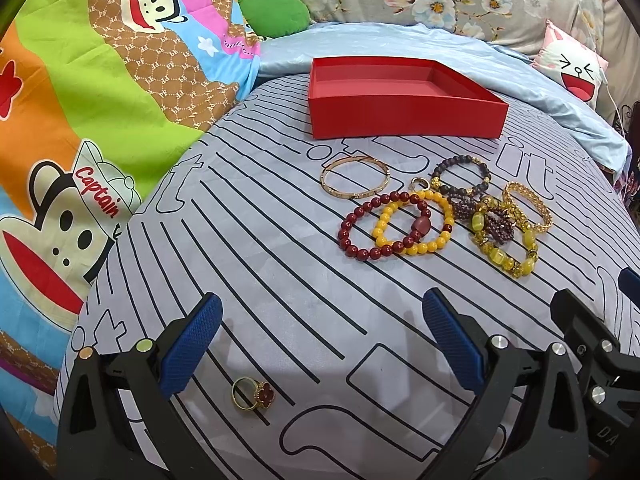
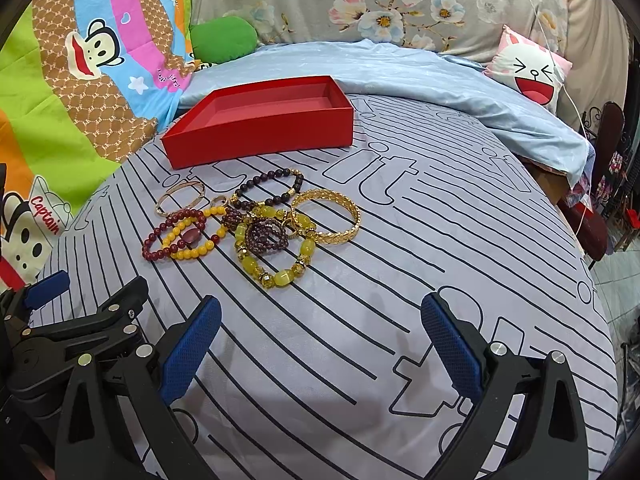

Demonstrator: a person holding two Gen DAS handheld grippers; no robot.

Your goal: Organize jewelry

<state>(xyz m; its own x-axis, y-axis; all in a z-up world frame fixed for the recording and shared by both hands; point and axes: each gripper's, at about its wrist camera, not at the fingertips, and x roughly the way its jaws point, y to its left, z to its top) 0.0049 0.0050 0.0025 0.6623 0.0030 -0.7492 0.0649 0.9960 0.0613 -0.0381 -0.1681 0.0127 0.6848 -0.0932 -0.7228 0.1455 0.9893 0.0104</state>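
Observation:
An empty red box (image 1: 404, 116) (image 2: 260, 136) sits on the striped bedsheet. In front of it lies a pile of bracelets: a thin gold bangle (image 1: 354, 178), a dark red bead bracelet (image 1: 360, 236), a yellow bead bracelet (image 1: 416, 222) (image 2: 192, 254), a dark bead bracelet (image 1: 460, 176), a purple one (image 2: 266, 236), a yellow-green stone one (image 2: 276, 272) and a wide gold bangle (image 2: 328, 216). A gold ring with a red clover (image 1: 254, 394) lies just under my open, empty left gripper (image 1: 320, 344). My right gripper (image 2: 320, 344) is open and empty, short of the pile.
A colourful cartoon monkey blanket (image 1: 80, 120) is bunched at the left. A light blue sheet (image 2: 400, 76) and a floral pillow (image 2: 360, 4) lie behind the box, a pink face cushion (image 2: 528, 72) at the back right. The bed edge drops off at the right (image 2: 592, 264).

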